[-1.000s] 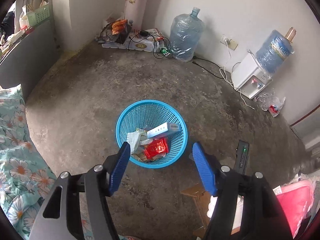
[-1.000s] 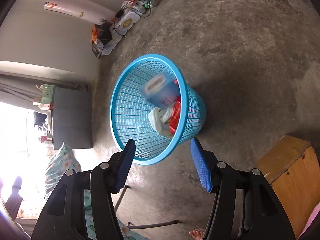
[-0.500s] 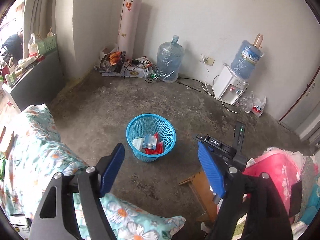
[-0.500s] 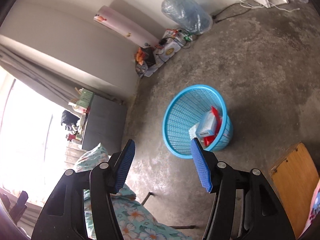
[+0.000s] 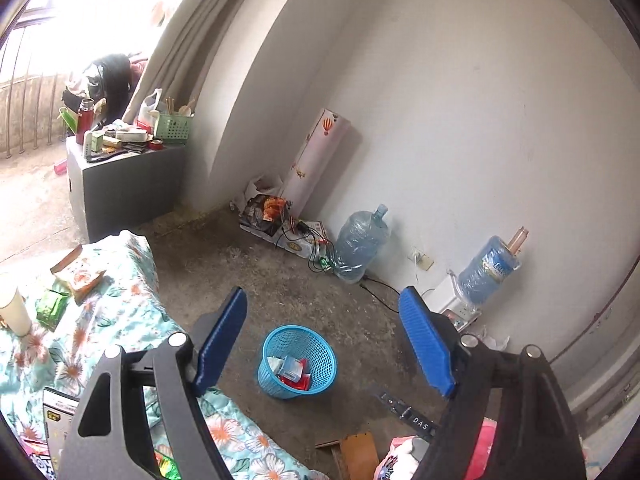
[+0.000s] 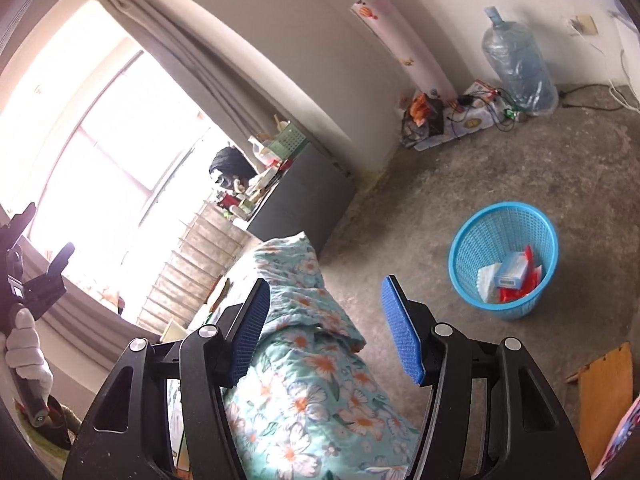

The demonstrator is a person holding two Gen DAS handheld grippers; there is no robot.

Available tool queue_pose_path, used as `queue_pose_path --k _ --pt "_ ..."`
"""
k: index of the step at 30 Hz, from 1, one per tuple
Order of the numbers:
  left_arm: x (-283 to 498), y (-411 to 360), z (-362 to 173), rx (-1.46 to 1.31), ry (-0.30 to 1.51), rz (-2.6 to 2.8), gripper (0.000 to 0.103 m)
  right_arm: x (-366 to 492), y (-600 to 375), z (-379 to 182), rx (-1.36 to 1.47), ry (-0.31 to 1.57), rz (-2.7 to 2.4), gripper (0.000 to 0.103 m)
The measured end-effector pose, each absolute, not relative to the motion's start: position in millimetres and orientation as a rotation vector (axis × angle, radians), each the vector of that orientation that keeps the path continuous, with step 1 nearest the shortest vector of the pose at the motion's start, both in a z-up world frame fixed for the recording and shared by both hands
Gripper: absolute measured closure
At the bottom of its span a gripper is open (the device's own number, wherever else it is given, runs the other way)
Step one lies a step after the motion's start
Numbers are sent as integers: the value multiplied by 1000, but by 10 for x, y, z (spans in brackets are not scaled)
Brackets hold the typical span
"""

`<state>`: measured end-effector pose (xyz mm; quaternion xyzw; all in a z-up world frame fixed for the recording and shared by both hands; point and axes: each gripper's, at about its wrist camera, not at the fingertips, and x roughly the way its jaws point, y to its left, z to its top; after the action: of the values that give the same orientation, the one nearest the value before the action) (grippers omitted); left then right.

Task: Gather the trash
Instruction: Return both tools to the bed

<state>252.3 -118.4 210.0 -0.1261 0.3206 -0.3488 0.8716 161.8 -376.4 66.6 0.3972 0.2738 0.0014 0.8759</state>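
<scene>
Left wrist view: our left hand-held gripper and right hand-held gripper gape wide, empty. Between pickups, we judge; basket holds trash, next reach toward bed packets.

The concrete floor carried a blue basket and a water jug. The floral bed bore a snack packet, a green pouch and a cup.

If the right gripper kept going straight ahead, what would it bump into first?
Most likely the flowery blanket. It lies right between the open right gripper fingers, nearer than anything else. The blue trash basket sits off to the side, so it would miss that.
</scene>
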Motion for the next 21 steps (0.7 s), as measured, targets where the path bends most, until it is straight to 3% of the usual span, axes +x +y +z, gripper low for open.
queue_pose_path --k 6,14,21 --pt "1937 -40 1991 -222 608 -613 21 1591 -3325 843 738 622 179 47" --pt "976 1589 1084 -409 640 -297 20 1644 -2733 1084 684 691 359 41" --pt "293 2228 434 -490 650 -103 20 1830 -1593 1365 606 758 641 36"
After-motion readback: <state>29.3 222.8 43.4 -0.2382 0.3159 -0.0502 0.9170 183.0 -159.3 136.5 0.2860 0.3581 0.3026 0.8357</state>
